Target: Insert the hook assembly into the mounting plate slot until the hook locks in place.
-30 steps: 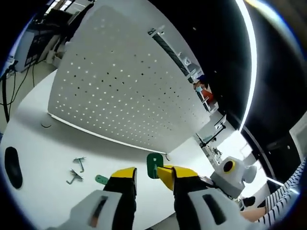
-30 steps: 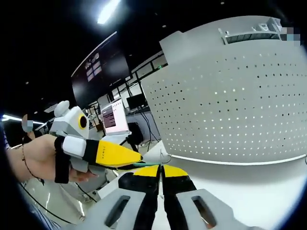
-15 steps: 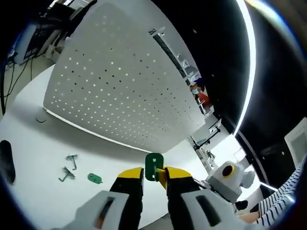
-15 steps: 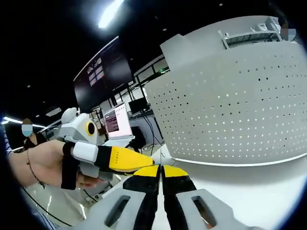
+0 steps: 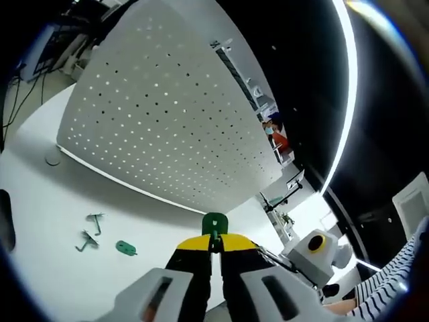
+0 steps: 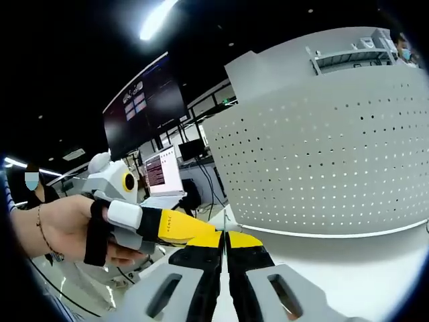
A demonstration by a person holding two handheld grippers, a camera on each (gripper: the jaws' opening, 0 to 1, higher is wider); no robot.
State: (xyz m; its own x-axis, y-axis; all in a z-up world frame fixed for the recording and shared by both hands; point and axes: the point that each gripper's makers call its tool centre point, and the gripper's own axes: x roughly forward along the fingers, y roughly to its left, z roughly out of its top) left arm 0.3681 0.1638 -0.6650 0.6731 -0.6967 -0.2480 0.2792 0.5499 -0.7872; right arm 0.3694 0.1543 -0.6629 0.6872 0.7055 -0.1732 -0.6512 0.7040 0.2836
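A small green mounting plate point(image 5: 214, 223) stands upright between the yellow jaws of my left gripper point(image 5: 214, 240), which is shut on it. In the right gripper view, my right gripper point(image 6: 224, 236) is shut on a thin metal hook point(image 6: 224, 220) that sticks up from its tips. My left gripper point(image 6: 204, 233), held by a hand point(image 6: 60, 225), comes in from the left and its tip meets the right jaws' tips. The big white pegboard point(image 5: 167, 121) point(image 6: 322, 154) stands behind both.
On the white table point(image 5: 40, 268) lie a loose green plate point(image 5: 125, 247) and two metal hooks point(image 5: 94, 219) point(image 5: 85, 241). A dark object point(image 5: 3, 228) sits at the left edge. A lit monitor point(image 6: 162, 168) stands far back. A striped sleeve point(image 5: 395, 282) shows at lower right.
My left jaws have shut on the green plate, which stood between them while open. In the right gripper view the left gripper has moved in until its tip meets the right jaws.
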